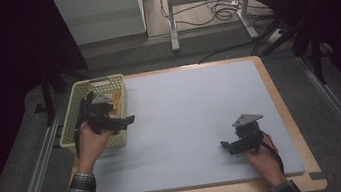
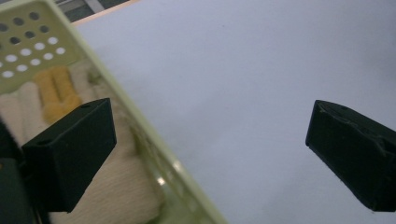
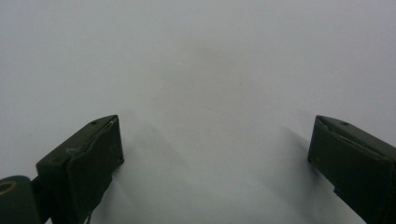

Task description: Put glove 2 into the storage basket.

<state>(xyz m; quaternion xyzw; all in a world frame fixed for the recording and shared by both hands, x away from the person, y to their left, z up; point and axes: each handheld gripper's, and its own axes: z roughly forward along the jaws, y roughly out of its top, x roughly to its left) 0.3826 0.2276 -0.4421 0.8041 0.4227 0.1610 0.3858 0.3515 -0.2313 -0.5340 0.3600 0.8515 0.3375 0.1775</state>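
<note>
The left tool point(image 1: 129, 119) is hovering at the right rim of the pale yellow-green perforated plastic basket point(image 1: 72, 121), which is sitting at about nine o'clock on the light grey padded tabletop point(image 1: 192, 118); in the left gripper view its black jaws are standing wide apart with nothing between them, one over the basket's inside and the other over the bare mat. Inside the basket, cream-coloured folded cloths point(image 2: 119, 186) and a yellow-orange cloth roll point(image 2: 58, 91) are lying packed together, touching the basket wall. The right tool point(image 1: 226, 146) is resting low near five o'clock, well apart from the basket, and its jaws are likewise spread and holding nothing over plain grey surface. Judging from this, the work with the cloths is either barely starting or just finishing: every cloth in sight is lying in the basket and none on the mat. If unpacking is the aim, the left tool is needing to dip toward the nearest cream cloth.
</note>
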